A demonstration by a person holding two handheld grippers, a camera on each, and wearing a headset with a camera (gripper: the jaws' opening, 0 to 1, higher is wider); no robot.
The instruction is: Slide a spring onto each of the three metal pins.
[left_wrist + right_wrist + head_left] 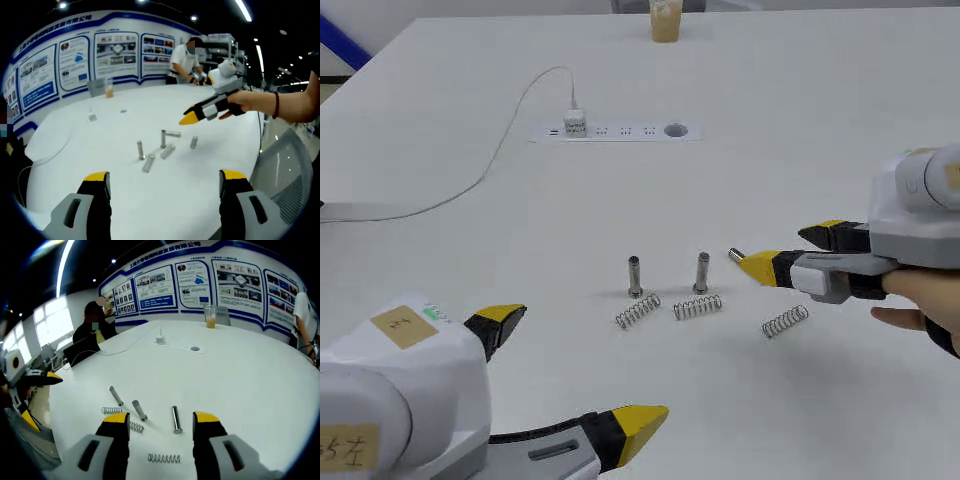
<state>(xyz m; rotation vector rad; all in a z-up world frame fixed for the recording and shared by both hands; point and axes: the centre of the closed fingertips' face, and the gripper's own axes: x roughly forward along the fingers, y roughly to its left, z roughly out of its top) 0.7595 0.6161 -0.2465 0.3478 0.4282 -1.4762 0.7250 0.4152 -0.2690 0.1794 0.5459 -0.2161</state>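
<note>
**Lying loose on the table (800,150) — three springs (697,307)**

Head view: two upright pins (635,276), third pin (735,255) lying just by the right gripper (790,250). Left gripper view: left gripper (164,176) fingers apart, empty. Right gripper view: fingers apart, third pin between them.

I have my left gripper (570,368), a white body with black jaws tipped in yellow, low and close in, its jaws spread wide apart. My right gripper (788,250), of the same build, reaches in level from the right side with its jaws parted too. My bare right hand (918,300) is wrapped around its grip.
</note>
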